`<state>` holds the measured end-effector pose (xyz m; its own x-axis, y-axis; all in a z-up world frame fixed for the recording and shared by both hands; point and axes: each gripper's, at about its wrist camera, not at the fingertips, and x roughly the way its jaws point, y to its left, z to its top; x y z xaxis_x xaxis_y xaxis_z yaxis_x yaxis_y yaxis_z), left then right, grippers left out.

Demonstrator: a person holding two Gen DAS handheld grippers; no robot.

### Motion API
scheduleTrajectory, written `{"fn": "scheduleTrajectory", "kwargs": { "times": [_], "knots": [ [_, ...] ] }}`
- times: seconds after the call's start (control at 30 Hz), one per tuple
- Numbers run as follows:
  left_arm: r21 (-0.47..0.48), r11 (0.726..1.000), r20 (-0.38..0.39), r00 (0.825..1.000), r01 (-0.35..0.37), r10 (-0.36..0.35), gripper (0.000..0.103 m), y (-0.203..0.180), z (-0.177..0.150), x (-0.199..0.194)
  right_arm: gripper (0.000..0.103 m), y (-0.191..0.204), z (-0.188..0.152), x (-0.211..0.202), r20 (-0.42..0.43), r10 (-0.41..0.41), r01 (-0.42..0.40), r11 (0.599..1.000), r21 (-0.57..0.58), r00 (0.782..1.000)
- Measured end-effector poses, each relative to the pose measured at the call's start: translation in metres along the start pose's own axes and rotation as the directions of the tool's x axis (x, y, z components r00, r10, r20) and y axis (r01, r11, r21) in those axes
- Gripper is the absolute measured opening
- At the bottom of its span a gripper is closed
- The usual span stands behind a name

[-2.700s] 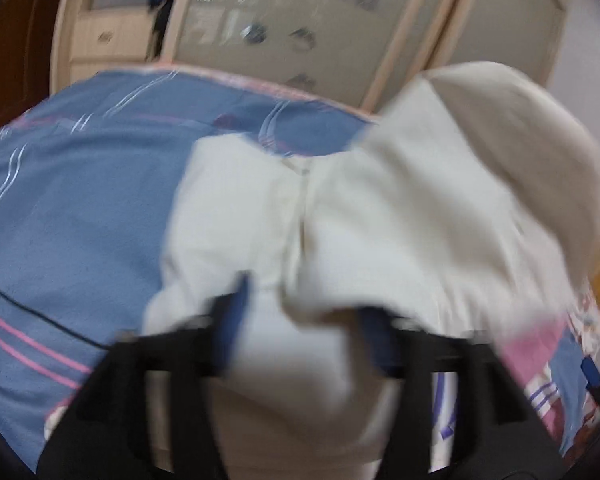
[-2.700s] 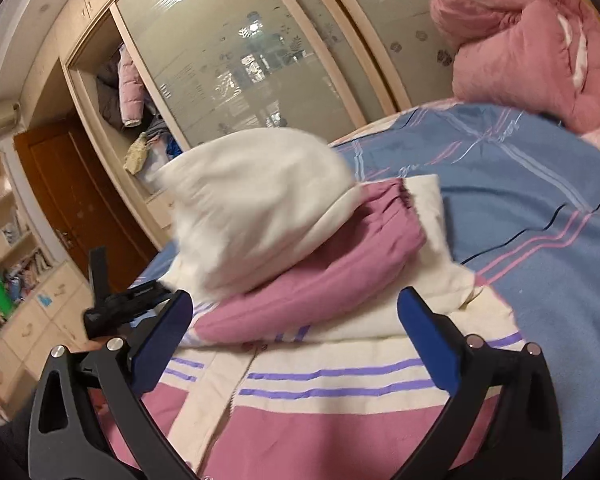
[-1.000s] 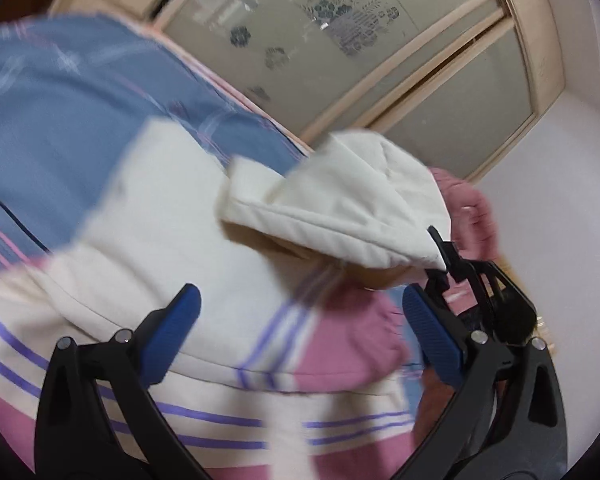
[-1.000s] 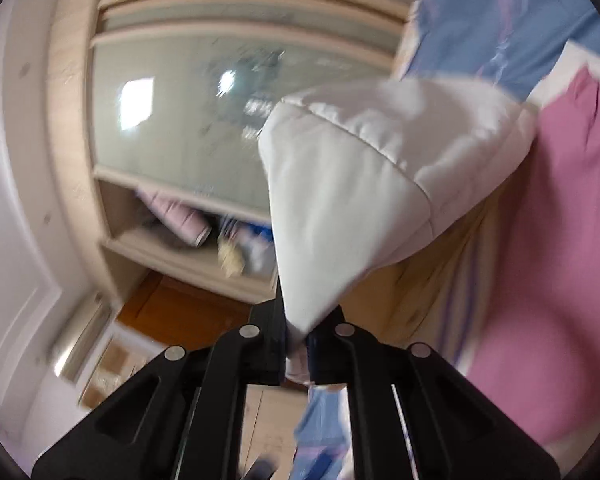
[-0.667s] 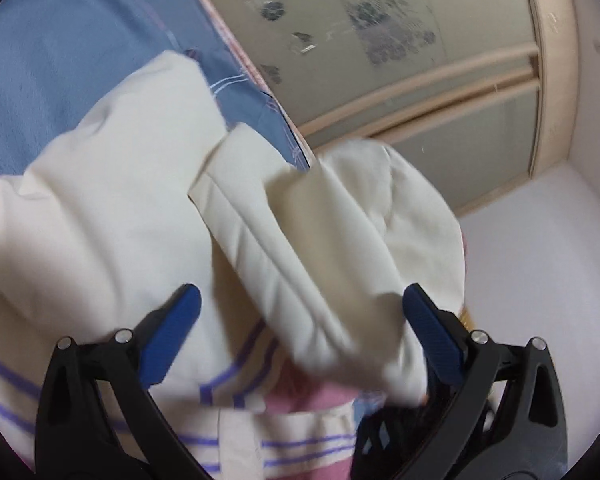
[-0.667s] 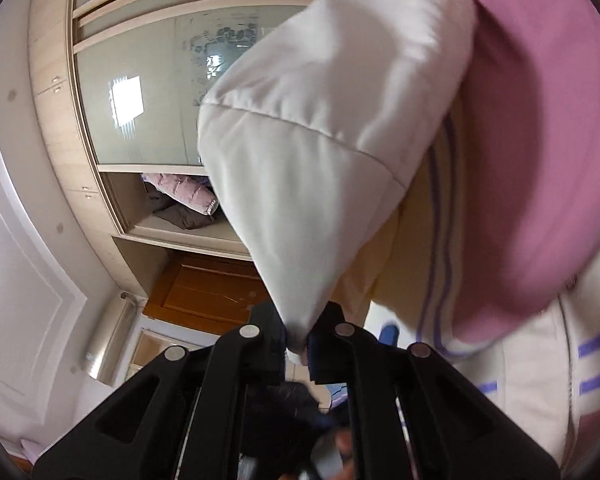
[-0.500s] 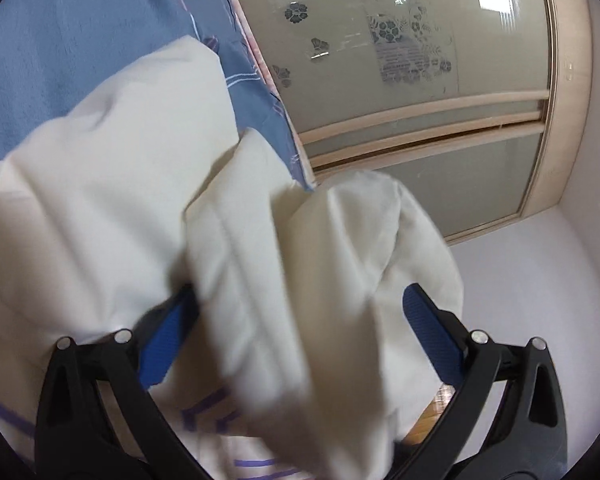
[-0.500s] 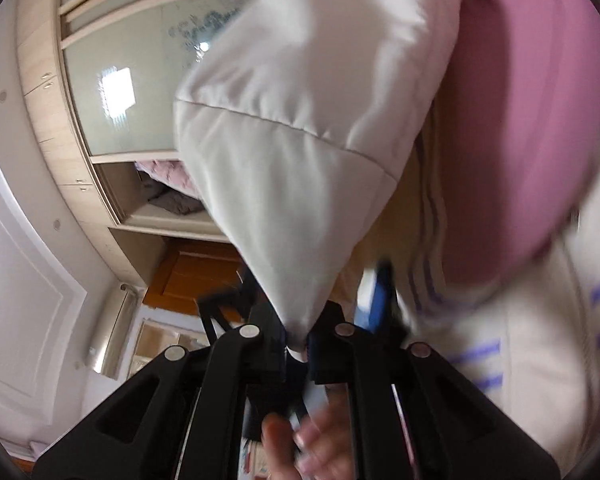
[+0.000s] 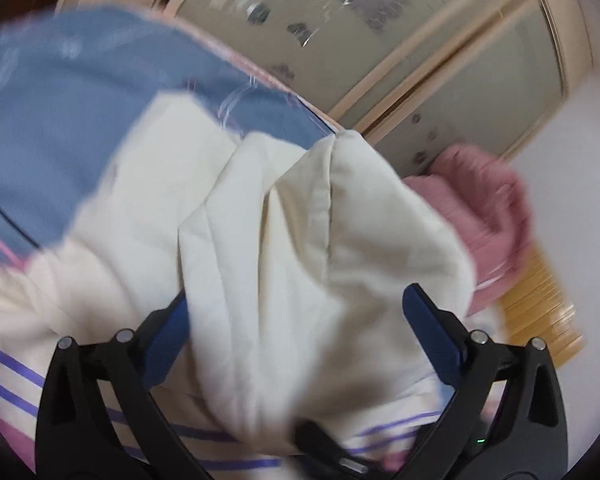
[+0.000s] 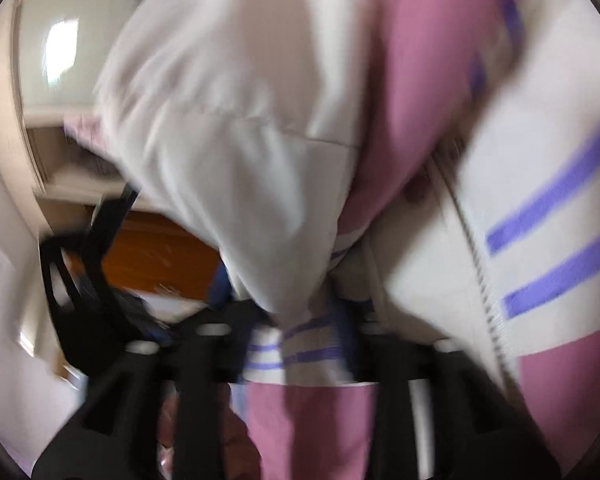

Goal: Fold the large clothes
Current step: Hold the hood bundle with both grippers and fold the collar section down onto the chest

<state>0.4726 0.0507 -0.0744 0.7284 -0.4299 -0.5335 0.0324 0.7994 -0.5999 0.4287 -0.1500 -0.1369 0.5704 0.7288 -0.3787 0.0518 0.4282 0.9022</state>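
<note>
From the left wrist view, the left gripper (image 9: pixel 296 336) stood with its jaws wide apart in the lower half of the frame, and the cream hood (image 9: pixel 324 240) of the jacket (image 9: pixel 112 264) lay bunched between the blue pads (image 9: pixel 434 334) without either pad pressing on it. The cream, pink and purple-striped jacket spread across the lower left, on the blue bedsheet (image 9: pixel 56 120) that filled the upper left. A pink quilt (image 9: pixel 484 208) sat at the right edge, below the frosted wardrobe doors (image 9: pixel 400 40) along the top.

From the right wrist view, much blurred, the right gripper (image 10: pixel 288 316) sat at the bottom centre, and its jaws had just been opening; the pointed tip of the hood (image 10: pixel 236 152) hung between them, and the pads no longer seemed to clamp it. The jacket's pink panel and purple stripes (image 10: pixel 548 216) filled the right side of the frame. The left gripper (image 10: pixel 100 264) showed dark at the left edge.
</note>
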Motion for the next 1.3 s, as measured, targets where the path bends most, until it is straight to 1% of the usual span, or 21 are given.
{"fn": "scheduleTrajectory", "kwargs": {
  "times": [0.03, 0.1, 0.17, 0.23, 0.27, 0.37, 0.4, 0.5, 0.57, 0.6, 0.63, 0.67, 0.73, 0.8, 0.87, 0.9, 0.93, 1.07, 1.13, 1.2, 1.3],
  "knots": [
    [0.016, 1.000, 0.011, 1.000, -0.004, 0.004, 0.101, -0.004, 0.001, -0.001, 0.080, 0.007, 0.003, -0.008, -0.019, -0.026, 0.026, 0.999, -0.039, 0.999],
    [0.044, 0.999, 0.036, 0.999, 0.008, -0.009, 0.101, -0.013, 0.000, -0.008, 0.090, 0.020, 0.005, -0.026, -0.051, -0.113, 0.105, 0.985, -0.140, 0.992],
    [0.071, 0.997, 0.060, 0.998, -0.002, -0.002, 0.101, -0.019, 0.004, -0.014, 0.092, 0.033, 0.003, -0.054, -0.028, -0.189, 0.175, 0.948, -0.267, 0.982],
    [0.085, 0.996, 0.108, 0.994, -0.022, 0.012, 0.101, -0.023, 0.011, -0.027, 0.092, 0.060, 0.012, -0.084, 0.093, -0.247, 0.263, 0.886, -0.382, 0.965],
    [0.087, 0.996, 0.125, 0.992, -0.028, 0.017, 0.101, -0.023, 0.014, -0.032, 0.092, 0.085, 0.027, -0.105, 0.220, -0.249, 0.325, 0.832, -0.451, 0.943],
    [0.107, 0.993, 0.205, 0.978, -0.050, 0.027, 0.101, -0.032, 0.031, -0.053, 0.092, 0.128, 0.069, -0.119, 0.404, -0.223, 0.429, 0.723, -0.541, 0.887],
    [0.132, 0.989, 0.223, 0.974, -0.072, 0.041, 0.101, -0.040, 0.039, -0.055, 0.093, 0.140, 0.091, -0.109, 0.460, -0.252, 0.496, 0.671, -0.552, 0.852],
    [0.221, 0.963, 0.238, 0.966, -0.156, 0.101, 0.101, -0.067, 0.063, -0.041, 0.093, 0.142, 0.143, -0.058, 0.518, -0.386, 0.641, 0.552, -0.533, 0.763],
    [0.292, 0.929, 0.178, 0.968, -0.225, 0.179, 0.101, -0.085, 0.078, -0.005, 0.093, 0.109, 0.168, -0.023, 0.512, -0.466, 0.692, 0.478, -0.541, 0.721],
    [0.338, 0.900, 0.151, 0.960, -0.274, 0.236, 0.100, -0.088, 0.079, 0.015, 0.092, 0.089, 0.167, -0.007, 0.504, -0.507, 0.712, 0.434, -0.552, 0.700],
    [0.401, 0.852, 0.121, 0.942, -0.335, 0.314, 0.099, -0.089, 0.074, 0.045, 0.092, 0.065, 0.163, 0.004, 0.481, -0.522, 0.704, 0.429, -0.566, 0.704],
    [0.453, 0.812, 0.088, 0.925, -0.367, 0.370, 0.091, -0.084, 0.064, 0.069, 0.092, 0.049, 0.150, 0.019, 0.462, -0.543, 0.703, 0.421, -0.573, 0.701],
    [0.497, 0.768, 0.024, 0.891, -0.404, 0.453, 0.088, -0.061, 0.042, 0.101, 0.092, 0.023, 0.146, 0.040, 0.419, -0.591, 0.697, 0.382, -0.607, 0.689],
    [0.494, 0.769, 0.021, 0.890, -0.406, 0.456, 0.089, -0.040, 0.021, 0.109, 0.092, 0.002, 0.124, 0.060, 0.404, -0.623, 0.691, 0.325, -0.645, 0.670],
    [0.547, 0.718, 0.092, 0.883, -0.430, 0.459, 0.091, -0.031, -0.006, 0.110, 0.095, -0.018, 0.110, 0.068, 0.418, -0.622, 0.694, 0.298, -0.655, 0.662],
    [0.573, 0.686, 0.118, 0.874, -0.447, 0.471, 0.092, -0.030, -0.017, 0.112, 0.096, -0.027, 0.107, 0.069, 0.419, -0.620, 0.694, 0.300, -0.655, 0.663],
    [0.582, 0.674, 0.127, 0.869, -0.456, 0.478, 0.092, -0.030, -0.022, 0.113, 0.096, -0.032, 0.105, 0.066, 0.420, -0.616, 0.695, 0.307, -0.650, 0.666],
    [0.572, 0.699, 0.075, 0.876, -0.430, 0.477, 0.095, -0.018, -0.019, 0.124, 0.097, -0.041, 0.098, 0.070, 0.394, -0.630, 0.693, 0.337, -0.638, 0.669],
    [0.583, 0.684, 0.085, 0.870, -0.438, 0.485, 0.096, -0.018, -0.020, 0.127, 0.099, -0.042, 0.097, 0.072, 0.412, -0.629, 0.703, 0.322, -0.634, 0.659],
    [0.585, 0.680, 0.103, 0.872, -0.443, 0.479, 0.096, -0.020, -0.020, 0.128, 0.100, -0.038, 0.094, 0.068, 0.431, -0.610, 0.706, 0.325, -0.629, 0.665],
    [0.550, 0.723, 0.157, 0.903, -0.417, 0.401, 0.097, -0.021, -0.022, 0.107, 0.102, -0.031, 0.084, 0.049, 0.475, -0.538, 0.698, 0.353, -0.623, 0.696]
  ]
}}
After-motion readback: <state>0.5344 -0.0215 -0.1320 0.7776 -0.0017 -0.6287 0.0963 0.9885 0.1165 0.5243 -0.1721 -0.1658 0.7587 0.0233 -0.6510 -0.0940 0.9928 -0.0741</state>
